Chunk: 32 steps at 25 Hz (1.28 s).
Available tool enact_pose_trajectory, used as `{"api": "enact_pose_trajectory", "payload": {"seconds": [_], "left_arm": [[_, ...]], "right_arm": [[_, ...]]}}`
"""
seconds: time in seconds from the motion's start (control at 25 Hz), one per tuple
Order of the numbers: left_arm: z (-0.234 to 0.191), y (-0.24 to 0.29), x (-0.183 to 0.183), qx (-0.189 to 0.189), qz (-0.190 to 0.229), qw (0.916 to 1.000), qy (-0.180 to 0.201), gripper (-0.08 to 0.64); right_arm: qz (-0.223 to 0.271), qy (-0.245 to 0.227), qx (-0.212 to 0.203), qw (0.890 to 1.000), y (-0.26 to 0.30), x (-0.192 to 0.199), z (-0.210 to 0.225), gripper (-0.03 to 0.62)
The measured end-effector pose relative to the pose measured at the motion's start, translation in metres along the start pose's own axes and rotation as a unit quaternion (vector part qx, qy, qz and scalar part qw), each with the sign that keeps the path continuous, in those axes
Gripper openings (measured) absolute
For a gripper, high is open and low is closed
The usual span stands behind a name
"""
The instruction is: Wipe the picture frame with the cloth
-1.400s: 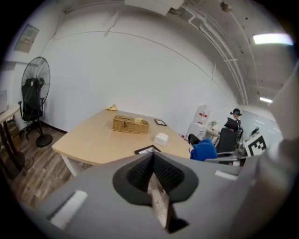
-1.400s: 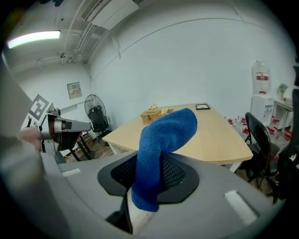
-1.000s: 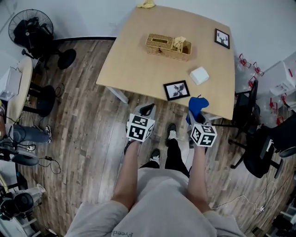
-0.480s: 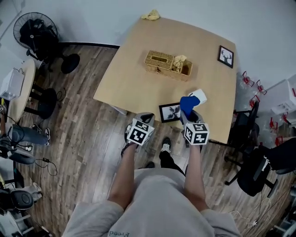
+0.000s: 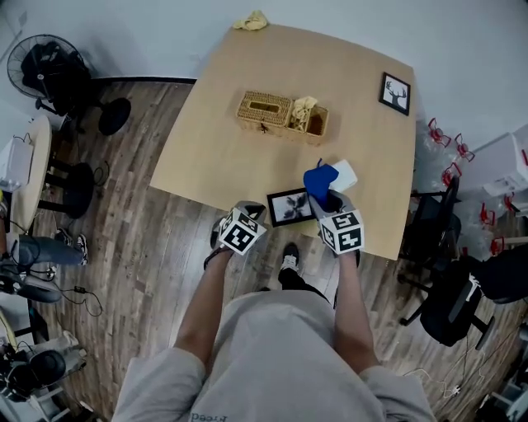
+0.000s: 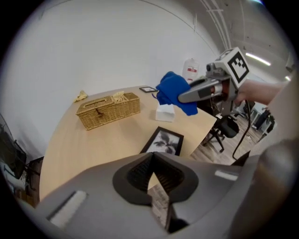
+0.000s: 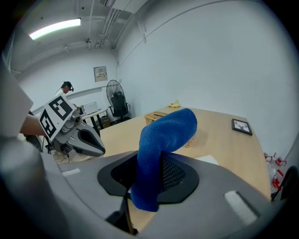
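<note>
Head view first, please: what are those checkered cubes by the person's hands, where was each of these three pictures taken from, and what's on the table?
There is no machine here. A person holds a hand tool with tongs in each hand, and the checkered cubes are part of those tools. The head view looks down from a camera on the person's head. The other two views come from a camera riding on each tool, looking along its tongs. The right tongs are shut on a blue cloth. The left tongs are closed on nothing. Both are at the near edge of the wooden table, beside a black picture frame. Farther off lie a white box, a wicker basket, a second small frame and something yellow.
</note>
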<state>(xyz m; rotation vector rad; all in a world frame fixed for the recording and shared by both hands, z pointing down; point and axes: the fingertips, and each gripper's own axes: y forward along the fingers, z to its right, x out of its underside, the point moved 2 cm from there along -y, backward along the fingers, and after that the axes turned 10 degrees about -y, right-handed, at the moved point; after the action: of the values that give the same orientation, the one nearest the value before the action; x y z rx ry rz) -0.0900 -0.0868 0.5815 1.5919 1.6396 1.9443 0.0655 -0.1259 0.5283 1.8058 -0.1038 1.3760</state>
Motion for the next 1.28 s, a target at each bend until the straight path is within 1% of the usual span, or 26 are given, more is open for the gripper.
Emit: {"api": "enact_pose_trajectory", "payload": {"seconds": [0.08,0.24,0.36,0.44,0.52,0.64,0.76,0.84,0.92,1.0,1.12,1.2,1.28], "left_arm": [[0.0,0.014,0.006,0.01,-0.019,0.9997,0.011,0.052],[0.005,0.039,0.021,0.028,-0.051,0.9982,0.018,0.052],[0.007,0.053,0.024,0.034,-0.064,0.9973,0.016,0.052],[0.007,0.06,0.025,0.035,-0.07,0.9969,0.013,0.052],[0.005,0.066,0.029,0.034,-0.079,0.9962,0.014,0.052],[0.0,0.075,0.036,0.032,-0.097,0.9945,0.026,0.052],[-0.004,0.082,0.04,0.031,-0.111,0.9926,0.039,0.052],[-0.004,0.085,0.04,0.033,-0.118,0.9911,0.053,0.052],[-0.002,0.088,0.039,0.034,-0.126,0.9883,0.079,0.052],[0.001,0.09,0.039,0.037,-0.139,0.9834,0.11,0.052],[0.004,0.093,0.039,0.043,-0.166,0.9738,0.149,0.052],[0.006,0.094,0.039,0.041,-0.184,0.9683,0.164,0.052],[0.006,0.096,0.04,0.039,-0.192,0.966,0.168,0.052]], "right_arm": [[0.001,0.004,-0.017,1.0,0.005,0.007,0.003,0.107],[0.0,0.052,-0.05,0.997,0.018,0.031,0.005,0.106],[-0.016,0.059,-0.061,0.996,0.026,0.049,0.007,0.106],[-0.025,0.051,-0.07,0.996,0.032,0.056,0.007,0.104],[-0.035,0.031,-0.077,0.996,0.04,0.061,0.007,0.104],[-0.043,-0.001,-0.086,0.995,0.052,0.06,0.007,0.104],[-0.044,-0.017,-0.093,0.995,0.064,0.057,0.01,0.104],[-0.045,-0.021,-0.096,0.994,0.068,0.055,0.013,0.104],[-0.042,-0.021,-0.098,0.994,0.071,0.053,0.016,0.104],[-0.041,-0.023,-0.1,0.994,0.072,0.052,0.019,0.104],[-0.039,-0.022,-0.1,0.994,0.074,0.051,0.025,0.104],[-0.038,-0.018,-0.101,0.994,0.075,0.05,0.025,0.104],[-0.038,-0.02,-0.107,0.993,0.08,0.049,0.023,0.104]]}}
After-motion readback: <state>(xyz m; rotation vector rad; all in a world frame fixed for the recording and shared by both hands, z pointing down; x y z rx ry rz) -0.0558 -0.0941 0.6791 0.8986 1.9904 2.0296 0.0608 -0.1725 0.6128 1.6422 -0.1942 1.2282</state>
